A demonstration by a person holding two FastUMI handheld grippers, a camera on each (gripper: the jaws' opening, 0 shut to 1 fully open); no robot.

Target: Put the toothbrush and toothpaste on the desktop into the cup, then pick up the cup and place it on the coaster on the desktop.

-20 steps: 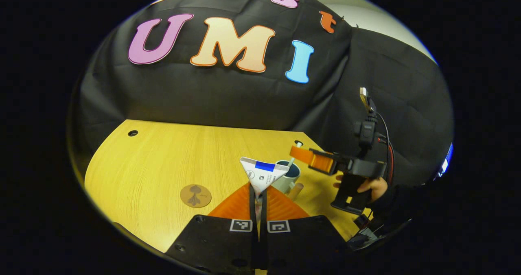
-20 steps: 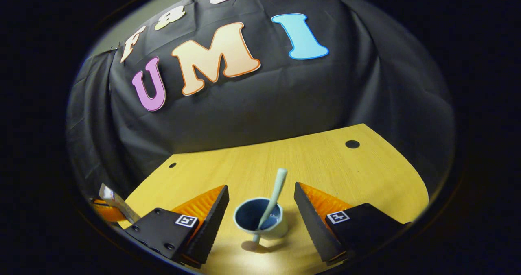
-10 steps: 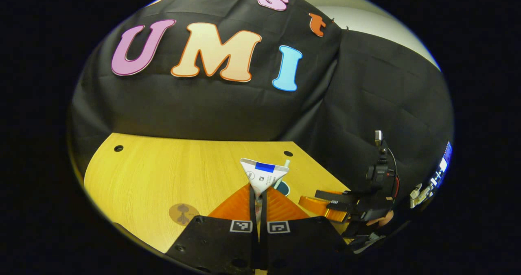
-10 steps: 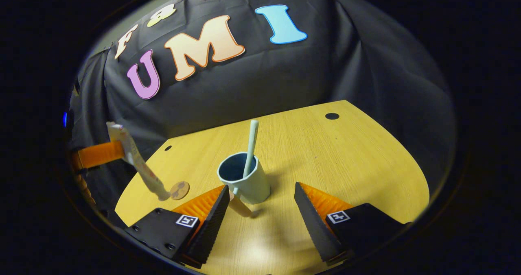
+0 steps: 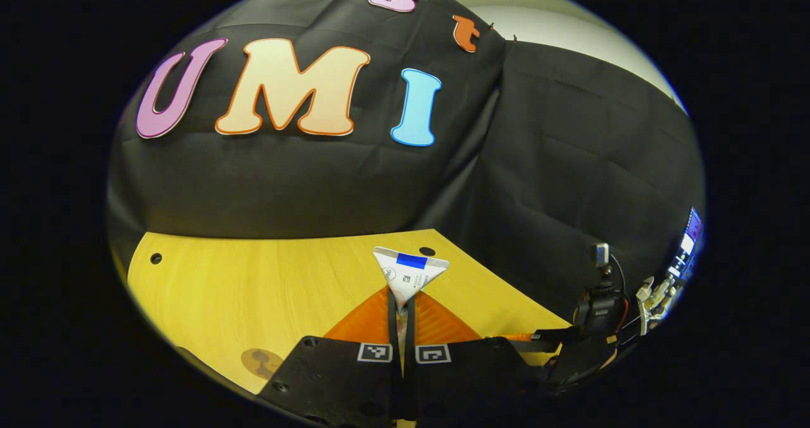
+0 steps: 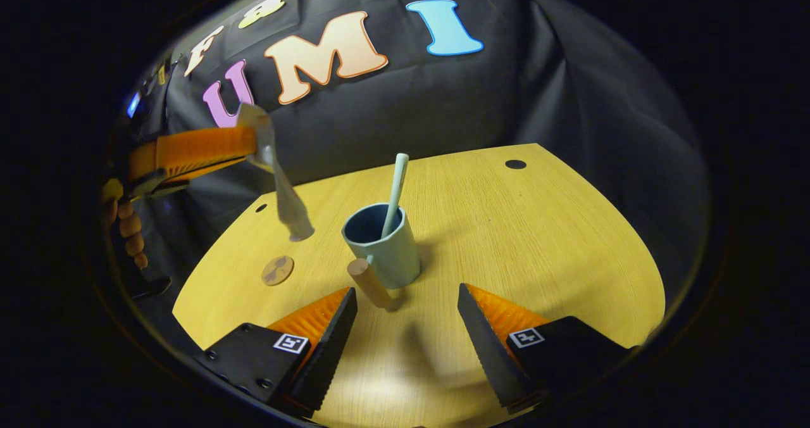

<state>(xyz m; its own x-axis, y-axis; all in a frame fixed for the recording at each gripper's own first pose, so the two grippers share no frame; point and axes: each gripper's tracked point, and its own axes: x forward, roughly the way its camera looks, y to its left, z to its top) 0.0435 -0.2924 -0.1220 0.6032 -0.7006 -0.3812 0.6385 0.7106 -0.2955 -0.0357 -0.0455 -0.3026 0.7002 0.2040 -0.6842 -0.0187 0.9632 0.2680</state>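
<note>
Wooden desktop (image 6: 506,238), left claw (image 5: 401,301) pinching toothpaste (image 5: 410,271), label illegible, right claw (image 6: 405,327) agape, empty.

Black cloth (image 6: 443,99) is draping behind and beside a light wooden tabletop (image 6: 538,238) with small dark holes (image 6: 515,164) near its far corners; pale wall (image 5: 569,42) is showing above the cloth.

I am working in a recording booth: black cloth (image 6: 405,111) hangs close behind a bare wooden desktop (image 6: 519,225), with pale wall (image 5: 569,35) above the cloth.
</note>
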